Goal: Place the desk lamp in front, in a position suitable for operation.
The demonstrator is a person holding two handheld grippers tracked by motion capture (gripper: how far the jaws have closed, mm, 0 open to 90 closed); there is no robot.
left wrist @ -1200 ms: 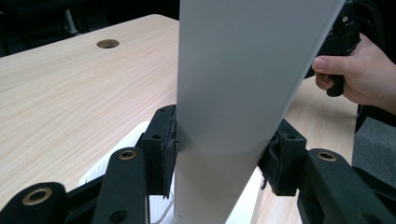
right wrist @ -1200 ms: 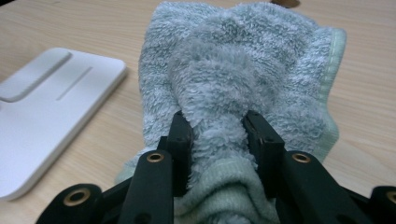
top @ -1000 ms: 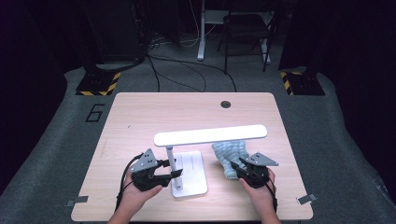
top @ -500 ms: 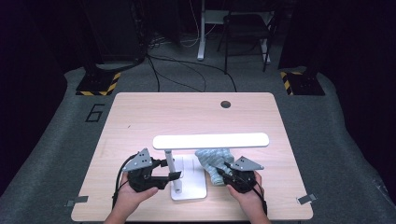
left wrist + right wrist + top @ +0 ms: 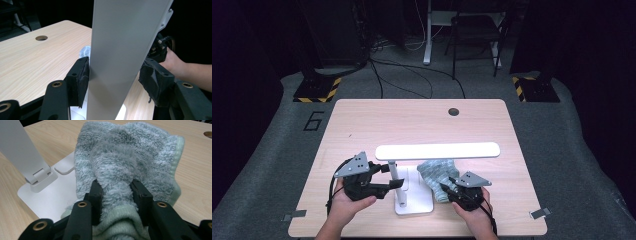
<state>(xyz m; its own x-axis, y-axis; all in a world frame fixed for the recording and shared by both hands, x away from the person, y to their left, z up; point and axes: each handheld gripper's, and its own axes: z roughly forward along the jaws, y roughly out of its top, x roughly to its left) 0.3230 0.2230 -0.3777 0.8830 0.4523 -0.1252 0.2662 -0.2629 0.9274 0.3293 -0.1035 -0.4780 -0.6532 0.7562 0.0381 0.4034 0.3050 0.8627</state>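
Note:
A white desk lamp stands at the table's front middle, with a flat base (image 5: 414,202), a slim post (image 5: 395,172) and a long light bar (image 5: 438,150). My left gripper (image 5: 393,176) straddles the post (image 5: 117,50). Its jaws have just been opening: the right pad (image 5: 152,82) stands clear of the post and the left pad sits right beside it. My right gripper (image 5: 451,186) is shut on a bunched fold of a grey-green towel (image 5: 439,172). The towel (image 5: 125,157) lies under the bar, partly on the base (image 5: 47,195).
The wooden table (image 5: 412,125) has a cable hole (image 5: 454,111) at its far side. Beyond it on the dark floor are cables, a chair (image 5: 477,30) and two yellow-and-black striped feet (image 5: 317,90). Tape tabs mark the table's front corners.
My right gripper has slid left with the towel, bringing it against the lamp's base. My left gripper has lifted a little along the post, and its jaws have opened wider.

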